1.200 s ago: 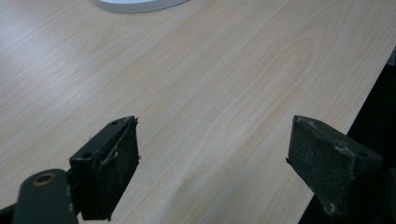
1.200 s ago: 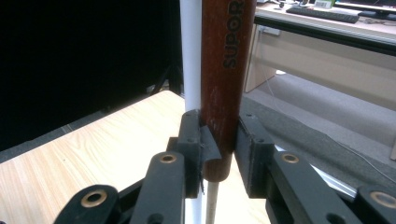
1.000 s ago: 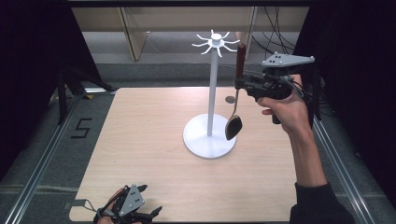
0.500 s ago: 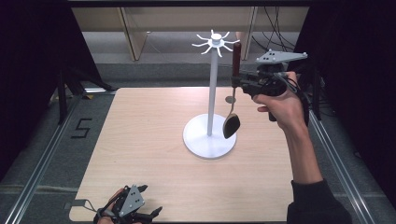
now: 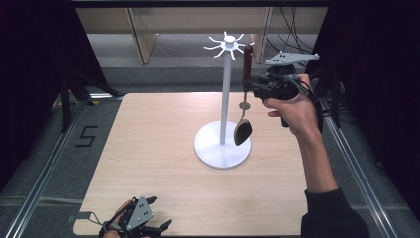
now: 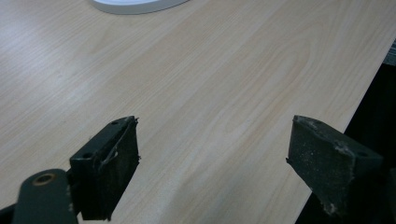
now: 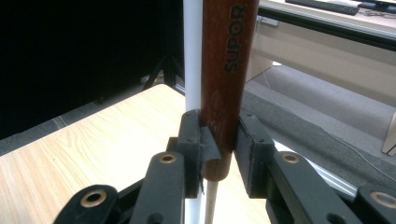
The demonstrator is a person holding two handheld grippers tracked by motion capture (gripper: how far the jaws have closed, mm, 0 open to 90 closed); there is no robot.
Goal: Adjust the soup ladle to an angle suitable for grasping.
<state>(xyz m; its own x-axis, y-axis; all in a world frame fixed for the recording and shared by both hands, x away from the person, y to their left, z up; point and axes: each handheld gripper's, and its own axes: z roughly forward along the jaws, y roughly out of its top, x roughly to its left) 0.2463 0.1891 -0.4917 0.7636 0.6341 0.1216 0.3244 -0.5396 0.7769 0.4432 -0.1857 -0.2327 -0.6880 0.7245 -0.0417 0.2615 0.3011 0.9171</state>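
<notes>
1. The long spoon with a dark red-brown wooden handle (image 7: 229, 70) has black letters on it.
2. The tall stand with a round base (image 5: 222, 144) is white.
3. The light wooden counter (image 5: 158, 148) has pale grain lines.
4. The tool (image 7: 219, 154) is black.

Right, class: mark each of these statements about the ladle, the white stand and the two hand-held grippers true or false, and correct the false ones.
1. The right hand-held gripper is shut on the ladle's wooden handle. True.
2. The ladle lies flat on the table. False: it hangs upright beside the stand's pole.
3. The left hand-held gripper holds a cup. False: its jaws stand open with nothing between them.
4. The stand has prongs at its top. True.
</notes>
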